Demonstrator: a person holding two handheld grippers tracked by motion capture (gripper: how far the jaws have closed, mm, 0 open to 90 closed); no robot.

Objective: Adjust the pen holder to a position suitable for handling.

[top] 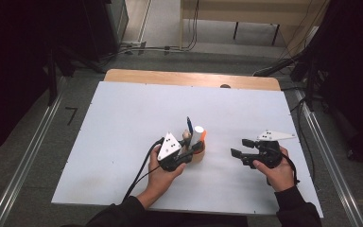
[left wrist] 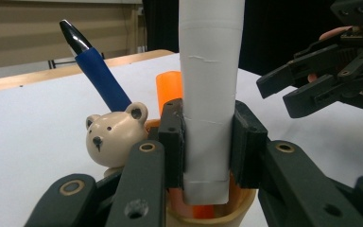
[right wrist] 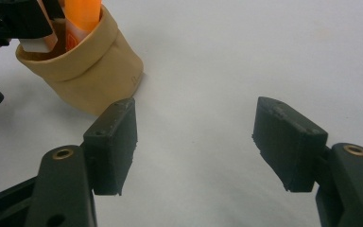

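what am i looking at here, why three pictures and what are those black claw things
A person sits at a white table with a hand-held gripper in each hand. The high view looks down from above; the other two come from cameras riding on each gripper. The left gripper is shut on a white tube standing in a tan cup, next to an orange tube, a blue pen and a small bear figure. The right gripper is open with nothing between its jaws, just beside the cup.

Left gripper [left wrist: 208, 142] jaws clamp white tube [left wrist: 210, 94] above beige cup [left wrist: 217, 218].
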